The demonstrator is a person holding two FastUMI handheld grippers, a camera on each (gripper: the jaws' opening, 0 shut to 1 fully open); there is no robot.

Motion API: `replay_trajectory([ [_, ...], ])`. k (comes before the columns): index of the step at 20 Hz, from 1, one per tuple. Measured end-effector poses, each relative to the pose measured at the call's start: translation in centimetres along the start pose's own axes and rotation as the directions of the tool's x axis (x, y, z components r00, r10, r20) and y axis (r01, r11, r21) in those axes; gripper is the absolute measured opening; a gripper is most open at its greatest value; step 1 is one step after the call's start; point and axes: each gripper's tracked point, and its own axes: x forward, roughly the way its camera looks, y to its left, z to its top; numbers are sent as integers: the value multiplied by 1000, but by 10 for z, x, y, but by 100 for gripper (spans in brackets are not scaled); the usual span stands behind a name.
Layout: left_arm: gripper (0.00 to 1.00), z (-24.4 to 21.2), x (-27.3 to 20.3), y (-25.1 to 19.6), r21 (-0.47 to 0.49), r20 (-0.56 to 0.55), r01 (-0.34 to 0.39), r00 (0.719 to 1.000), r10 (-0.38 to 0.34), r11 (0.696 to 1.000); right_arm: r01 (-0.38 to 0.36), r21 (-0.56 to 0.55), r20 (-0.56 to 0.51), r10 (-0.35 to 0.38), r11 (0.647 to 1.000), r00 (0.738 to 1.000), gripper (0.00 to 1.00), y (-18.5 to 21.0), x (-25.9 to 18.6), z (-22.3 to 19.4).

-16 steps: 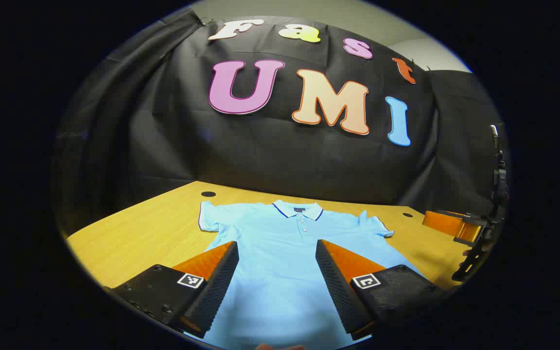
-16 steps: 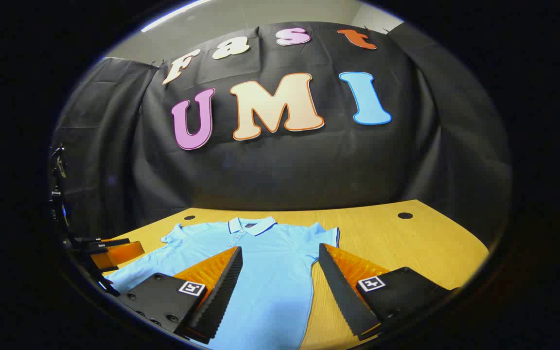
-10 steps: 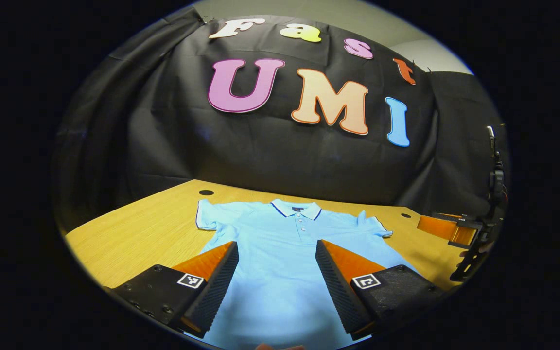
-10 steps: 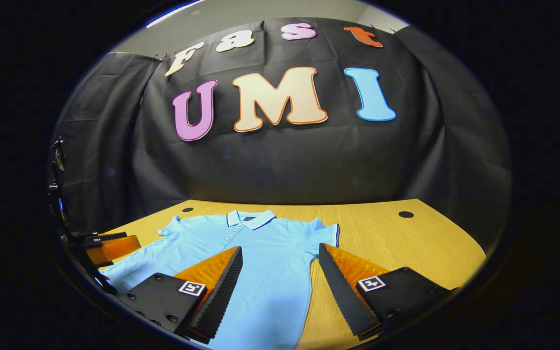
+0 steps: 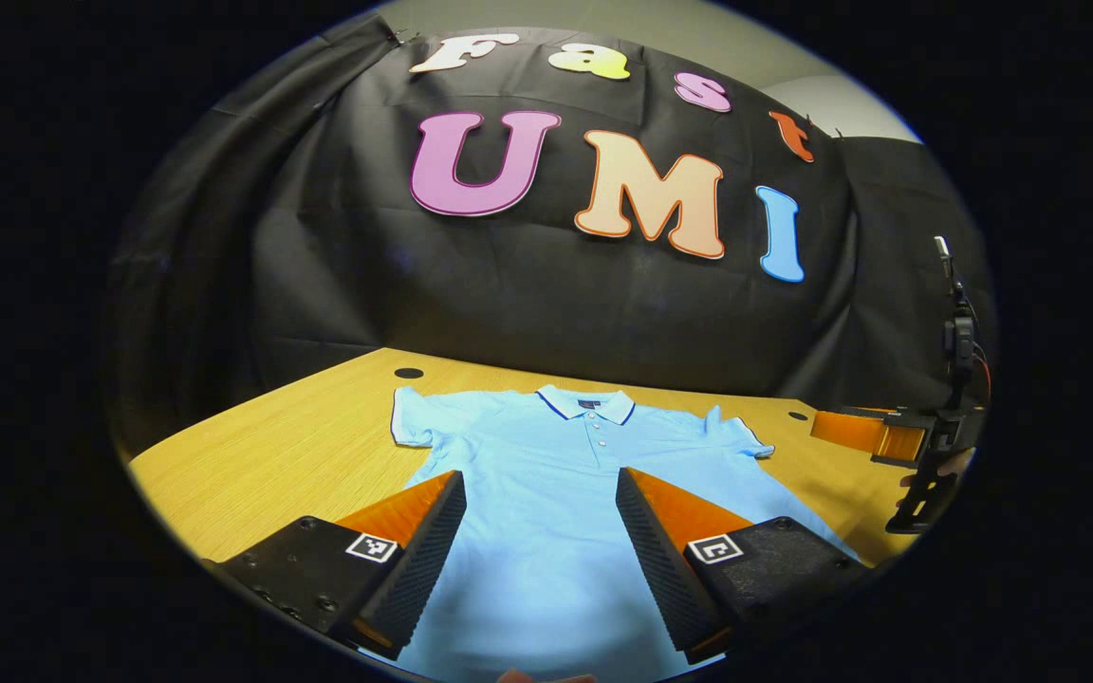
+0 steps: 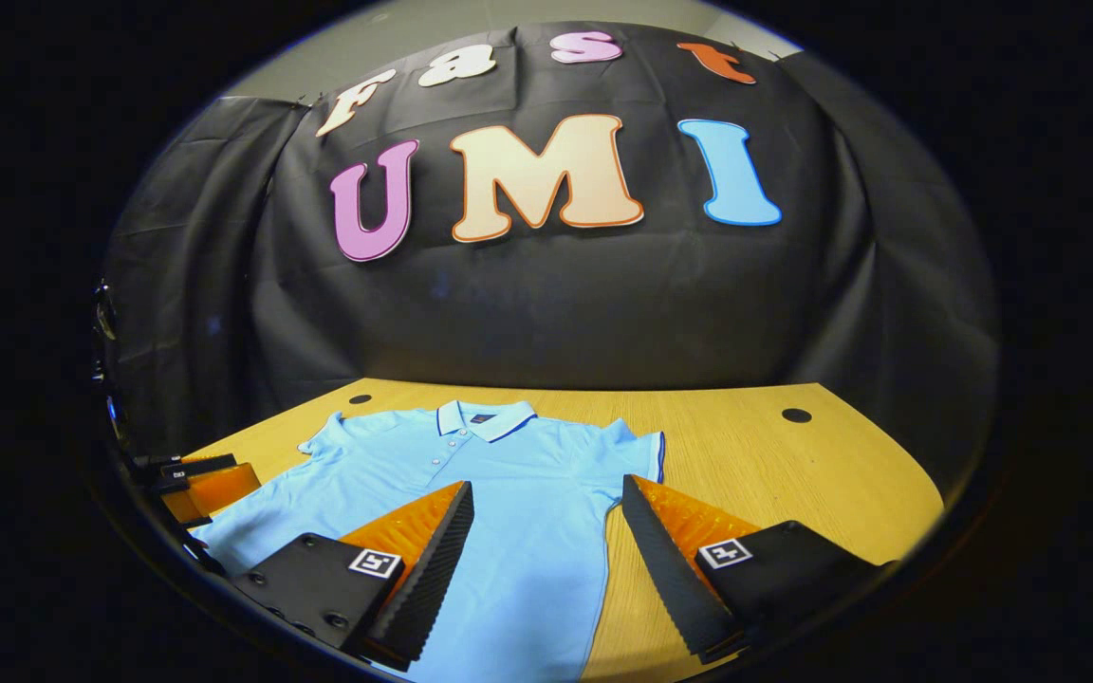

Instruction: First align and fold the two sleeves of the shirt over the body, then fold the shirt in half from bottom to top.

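Shirt flat on table, both sleeves unfolded, both grippers spread and holding nothing.

Shirt lies face up, collar toward the wall, sleeves out to either side. Left gripper is above the shirt's lower body, fingers apart with cloth seen between them. Right gripper is above the shirt's edge below its sleeve, fingers apart, one over shirt, the other over bare table.

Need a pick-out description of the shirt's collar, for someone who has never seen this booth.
Start at the wooden table before the black cloth wall. A light blue polo shirt lies flat on it, sleeves spread. The collar sits at the shirt's far edge, toward the wall: it has a dark trim line and a short button row below it.
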Motion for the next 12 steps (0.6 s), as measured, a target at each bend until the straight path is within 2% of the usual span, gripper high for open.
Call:
replay_trajectory([
  [6,95,-5,-4,9,-5,-6,-11,1000,11,1000,-13,-19,-39,12,1000,999,98,-7,40,21],
  [12,95,-8,-9,17,-14,-12,-19,1000,19,1000,76,-48,-97,-81,996,992,98,-57,101,26],
])
